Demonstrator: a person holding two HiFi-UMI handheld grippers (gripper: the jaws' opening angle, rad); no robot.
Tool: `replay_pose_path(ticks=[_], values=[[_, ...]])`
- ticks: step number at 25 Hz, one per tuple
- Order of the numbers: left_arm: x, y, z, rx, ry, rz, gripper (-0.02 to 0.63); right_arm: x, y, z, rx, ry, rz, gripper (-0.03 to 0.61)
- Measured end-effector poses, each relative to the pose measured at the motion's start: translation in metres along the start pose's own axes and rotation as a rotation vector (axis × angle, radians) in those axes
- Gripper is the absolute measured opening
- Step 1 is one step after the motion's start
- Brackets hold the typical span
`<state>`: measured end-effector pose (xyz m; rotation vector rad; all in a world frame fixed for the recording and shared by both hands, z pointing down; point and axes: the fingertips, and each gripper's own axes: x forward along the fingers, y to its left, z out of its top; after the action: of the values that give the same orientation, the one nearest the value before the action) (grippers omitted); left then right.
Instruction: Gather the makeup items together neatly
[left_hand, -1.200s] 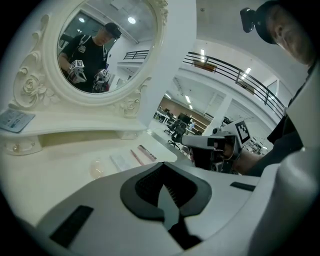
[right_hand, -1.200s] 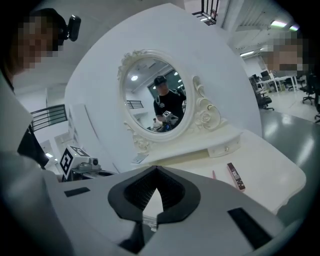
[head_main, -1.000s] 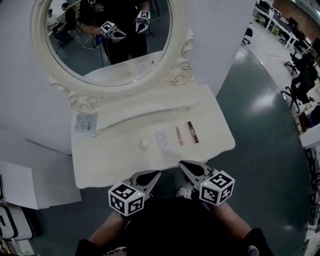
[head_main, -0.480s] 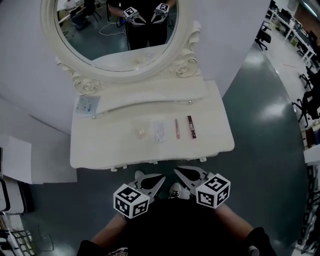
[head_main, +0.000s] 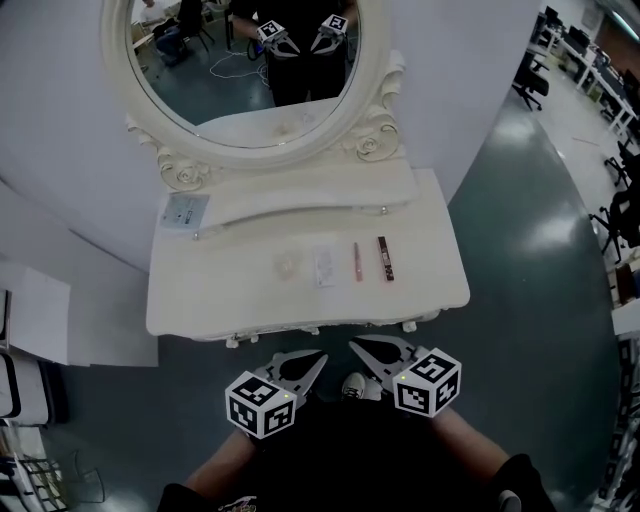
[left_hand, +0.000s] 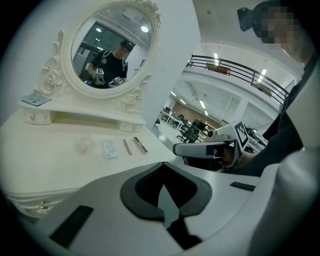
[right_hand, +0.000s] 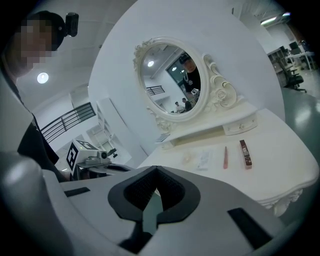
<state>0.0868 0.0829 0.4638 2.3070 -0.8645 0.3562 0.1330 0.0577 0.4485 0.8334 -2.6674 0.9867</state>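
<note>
You have bare desk (head_main: 200, 300) in front of the row and at both its ends. The clear round case (head_main: 288, 265), white sachet (head_main: 324, 266), pink stick (head_main: 356, 261) and dark tube (head_main: 385, 258) lie close, with narrow gaps. Behind them, the raised shelf (head_main: 300, 195) and mirror (head_main: 245, 70) wall you off.

laid out in a loose row across the middle of the table (head_main: 210, 295), not touching. left to right in the head view: small round clear pot (head_main: 288, 265); flat white packet (head_main: 324, 266), lying lengthwise front to back; thin pink stick (head_main: 356, 261); dark brown tube (head_main: 385, 258), slightly wider, parallel to the stick, just beside it.
</note>
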Motion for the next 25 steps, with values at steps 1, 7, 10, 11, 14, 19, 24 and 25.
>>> replay_pose_path(ticks=[1, 7, 10, 11, 14, 19, 24, 25], values=[[0.001, -0.001, 0.0, -0.001, 0.001, -0.005, 0.009, -0.002, -0.001, 0.0, -0.002, -0.002, -0.005, 0.029], [0.013, -0.014, 0.0, 0.031, 0.013, -0.036, 0.009, -0.018, -0.009, -0.003, 0.018, -0.016, -0.037, 0.029], [0.014, -0.016, -0.001, 0.036, 0.016, -0.034, 0.009, -0.02, -0.011, -0.004, 0.025, -0.017, -0.039, 0.029], [0.014, -0.016, -0.002, 0.035, 0.017, -0.033, 0.009, -0.02, -0.011, -0.005, 0.027, -0.016, -0.038, 0.029], [0.013, -0.017, -0.004, 0.034, 0.02, -0.027, 0.009, -0.02, -0.009, -0.007, 0.026, -0.012, -0.029, 0.029], [0.009, -0.015, -0.007, 0.029, 0.019, -0.012, 0.009, -0.017, -0.005, -0.008, 0.019, -0.003, -0.012, 0.029], [0.008, -0.015, -0.012, 0.024, 0.022, -0.005, 0.009, -0.014, -0.003, -0.012, 0.011, 0.009, 0.001, 0.029], [0.008, -0.015, -0.013, 0.024, 0.022, -0.004, 0.009, -0.013, -0.002, -0.013, 0.011, 0.011, 0.002, 0.029]])
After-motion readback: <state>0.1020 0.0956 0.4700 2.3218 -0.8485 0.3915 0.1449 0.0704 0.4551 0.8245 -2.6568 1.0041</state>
